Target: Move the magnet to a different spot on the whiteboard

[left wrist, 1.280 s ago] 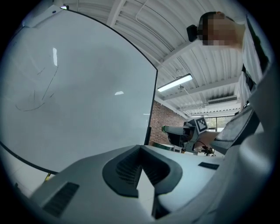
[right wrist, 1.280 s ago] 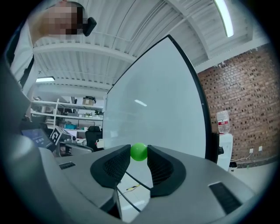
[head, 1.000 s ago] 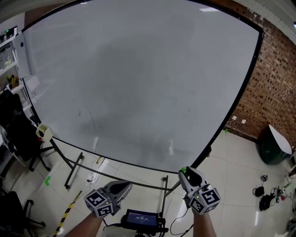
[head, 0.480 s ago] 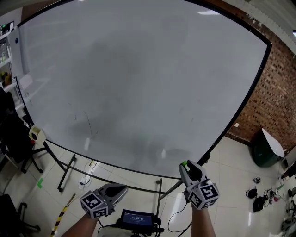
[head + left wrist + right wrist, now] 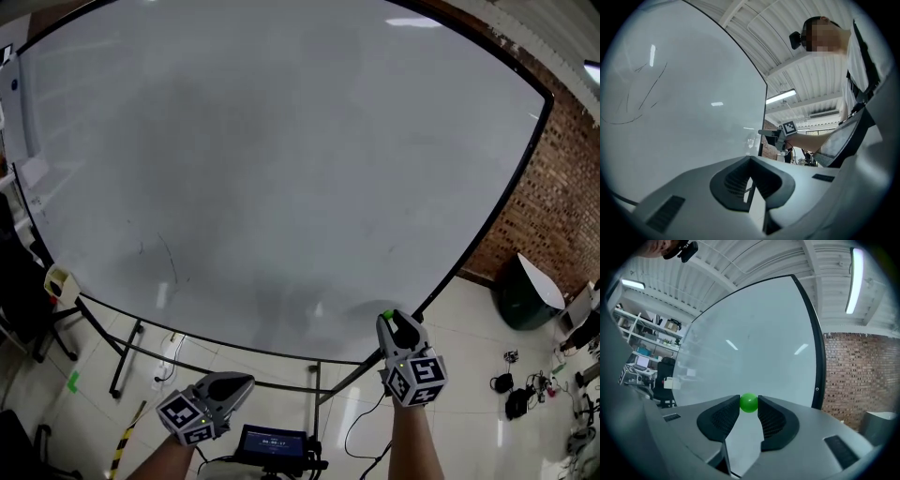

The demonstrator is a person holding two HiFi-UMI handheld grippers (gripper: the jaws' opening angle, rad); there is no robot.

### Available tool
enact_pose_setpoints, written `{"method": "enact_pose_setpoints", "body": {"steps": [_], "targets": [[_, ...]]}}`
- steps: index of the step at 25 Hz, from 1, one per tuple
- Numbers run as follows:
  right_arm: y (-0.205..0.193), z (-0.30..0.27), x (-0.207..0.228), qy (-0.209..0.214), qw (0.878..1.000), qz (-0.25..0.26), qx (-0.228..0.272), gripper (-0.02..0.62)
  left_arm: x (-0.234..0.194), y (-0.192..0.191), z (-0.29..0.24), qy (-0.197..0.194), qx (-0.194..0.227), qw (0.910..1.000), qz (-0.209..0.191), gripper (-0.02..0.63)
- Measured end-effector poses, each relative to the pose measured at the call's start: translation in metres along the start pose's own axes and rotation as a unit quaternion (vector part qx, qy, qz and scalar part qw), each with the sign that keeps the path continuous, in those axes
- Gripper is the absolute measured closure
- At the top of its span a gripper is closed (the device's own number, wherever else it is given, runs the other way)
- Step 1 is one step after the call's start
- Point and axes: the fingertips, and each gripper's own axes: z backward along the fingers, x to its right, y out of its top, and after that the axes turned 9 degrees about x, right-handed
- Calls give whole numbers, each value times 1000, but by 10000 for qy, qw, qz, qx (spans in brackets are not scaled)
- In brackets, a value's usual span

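A big whiteboard (image 5: 281, 159) on a wheeled stand fills the head view. My right gripper (image 5: 389, 327) is up at its lower right edge, shut on a small green magnet (image 5: 749, 402) held between the tips of its two jaws. The same green magnet (image 5: 388, 316) peeps out at the gripper's tip in the head view, close to the board's surface. My left gripper (image 5: 236, 382) hangs low at the bottom left, below the board; its jaws stand together with nothing between them (image 5: 749, 180).
Black frame (image 5: 487, 211) runs round the board, with stand legs (image 5: 122, 361) below. A brick wall (image 5: 553, 197) stands to the right. Cables and a dark bin (image 5: 520, 300) lie on the tiled floor. Shelves and a chair (image 5: 661, 376) sit at the left.
The view has shifted right and closer to the board. My right gripper with the magnet has moved a little right and up toward the board's lower right edge.
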Motion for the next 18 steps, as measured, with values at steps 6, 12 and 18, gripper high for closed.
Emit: {"method": "enact_pose_setpoints", "body": {"steps": [6, 12, 18], "targets": [[-5, -7, 16, -424, 9983, 378, -154, 448, -10, -8, -4, -188, -141, 9997, 24, 585], [-10, -20, 17, -672, 9950, 704, -207, 448, -30, -5, -4, -205, -144, 9997, 25, 584], [-15, -27, 21, -831, 9925, 862, -248, 448, -43, -6, -8, -148, -211, 9997, 55, 583]]}}
